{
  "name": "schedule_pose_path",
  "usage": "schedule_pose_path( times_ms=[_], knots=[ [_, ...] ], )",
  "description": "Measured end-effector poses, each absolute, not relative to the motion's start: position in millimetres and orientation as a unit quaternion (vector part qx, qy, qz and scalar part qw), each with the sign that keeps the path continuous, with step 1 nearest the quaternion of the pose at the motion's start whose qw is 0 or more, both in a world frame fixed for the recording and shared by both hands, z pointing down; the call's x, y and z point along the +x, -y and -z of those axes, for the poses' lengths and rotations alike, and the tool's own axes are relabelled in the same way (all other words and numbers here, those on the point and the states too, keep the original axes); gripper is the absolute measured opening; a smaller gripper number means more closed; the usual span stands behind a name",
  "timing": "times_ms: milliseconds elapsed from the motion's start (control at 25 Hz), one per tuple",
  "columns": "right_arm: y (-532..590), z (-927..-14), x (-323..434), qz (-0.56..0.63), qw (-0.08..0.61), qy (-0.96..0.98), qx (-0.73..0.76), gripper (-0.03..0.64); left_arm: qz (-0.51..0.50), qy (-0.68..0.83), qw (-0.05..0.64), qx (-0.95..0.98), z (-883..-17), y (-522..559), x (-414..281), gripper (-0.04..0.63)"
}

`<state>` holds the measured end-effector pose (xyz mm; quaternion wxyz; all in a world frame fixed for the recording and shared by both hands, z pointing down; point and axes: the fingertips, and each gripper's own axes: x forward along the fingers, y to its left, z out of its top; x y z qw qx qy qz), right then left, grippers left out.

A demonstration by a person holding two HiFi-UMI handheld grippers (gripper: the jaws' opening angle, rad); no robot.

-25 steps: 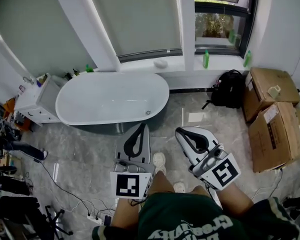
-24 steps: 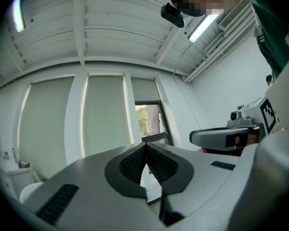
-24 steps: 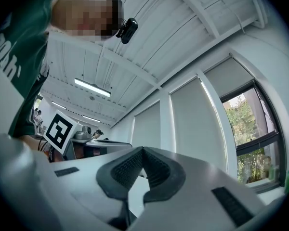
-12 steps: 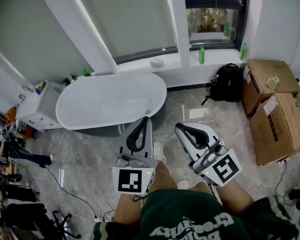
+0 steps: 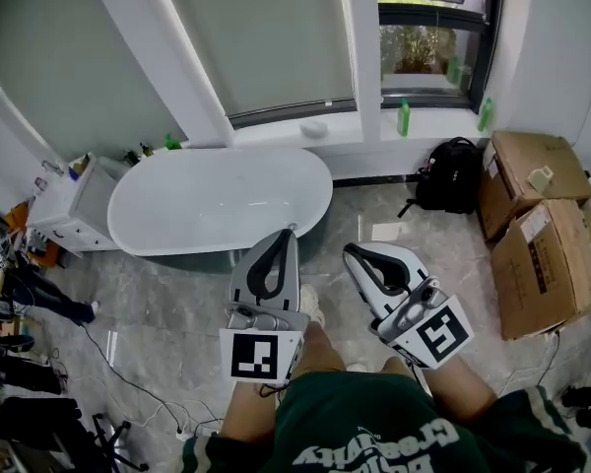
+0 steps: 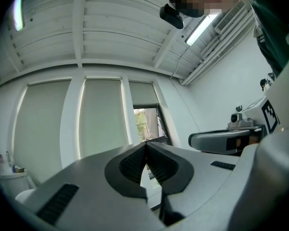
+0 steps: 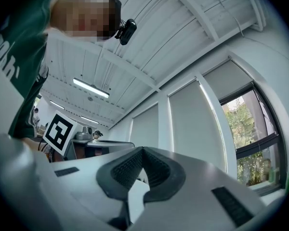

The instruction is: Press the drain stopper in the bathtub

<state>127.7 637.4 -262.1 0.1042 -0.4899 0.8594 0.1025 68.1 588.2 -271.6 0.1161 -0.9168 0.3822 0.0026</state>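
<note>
A white oval bathtub (image 5: pixel 217 203) stands against the window wall, ahead and to the left of me in the head view. Its drain stopper (image 5: pixel 293 228) shows as a small metal spot at the tub's right end. My left gripper (image 5: pixel 289 233) is held upright near my waist, its tip over the tub's near rim in the picture, jaws shut and empty. My right gripper (image 5: pixel 351 253) is beside it, also shut and empty. Both gripper views point upward at ceiling and blinds; the left gripper (image 6: pixel 145 143) and right gripper (image 7: pixel 142 149) show closed tips with nothing between.
A white cabinet (image 5: pixel 67 205) stands at the tub's left end. A black backpack (image 5: pixel 449 175) and cardboard boxes (image 5: pixel 542 230) are at the right. Green bottles (image 5: pixel 405 116) stand on the window sill. Cables and a power strip (image 5: pixel 182 432) lie on the marble floor at lower left.
The head view has shifted slightly. The left gripper has risen a little toward the tub's rim; the right gripper has hardly moved. Both stay shut.
</note>
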Motion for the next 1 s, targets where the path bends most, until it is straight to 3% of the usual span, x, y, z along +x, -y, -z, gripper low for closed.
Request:
schedule_pose_path(
  times_ms=[400, 1000],
  knots=[
    [-568.3, 247.0, 124.9, -0.099, 0.098, -0.857, -0.497, 0.015, -0.006, -0.386, 0.11, -0.916, 256.2, -515.4, 57.1, 0.008],
    [-375.3, 243.2, 110.5, -0.089, 0.079, -0.841, -0.528, 0.015, -0.011, -0.365, 0.09, -0.927, 249.4, -315.4, 44.1, 0.008]
  ],
)
